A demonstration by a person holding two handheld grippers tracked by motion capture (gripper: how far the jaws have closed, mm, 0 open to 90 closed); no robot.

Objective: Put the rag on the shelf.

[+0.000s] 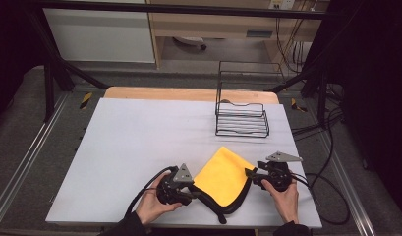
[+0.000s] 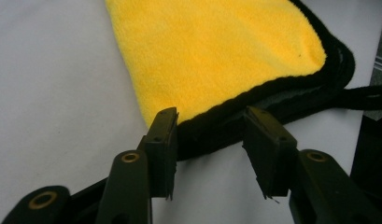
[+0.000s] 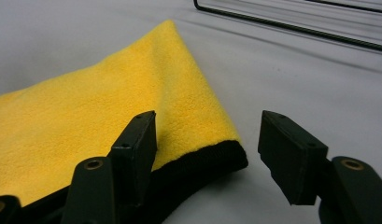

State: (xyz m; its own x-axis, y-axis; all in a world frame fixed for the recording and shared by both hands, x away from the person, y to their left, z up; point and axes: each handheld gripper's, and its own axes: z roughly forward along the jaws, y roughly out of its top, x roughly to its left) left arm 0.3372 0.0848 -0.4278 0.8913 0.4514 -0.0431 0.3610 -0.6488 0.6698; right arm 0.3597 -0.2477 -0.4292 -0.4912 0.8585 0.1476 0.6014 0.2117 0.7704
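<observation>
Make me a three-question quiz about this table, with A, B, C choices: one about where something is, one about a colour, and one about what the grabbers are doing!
1. Where is the wire rack?
A. beyond the cloth
B. on the cloth
C. in a hand

2. What colour is the cloth on top?
A. blue
B. yellow
C. red

3. How do the left gripper jaws stand?
A. shut tight with nothing between
B. apart, around the cloth's black edge
C. clamped on the rack

Answers:
1. A, the rack stands farther up the table.
2. B, yellow pile with black trim.
3. B, a gap shows between the jaws, with the edge in it.
</observation>
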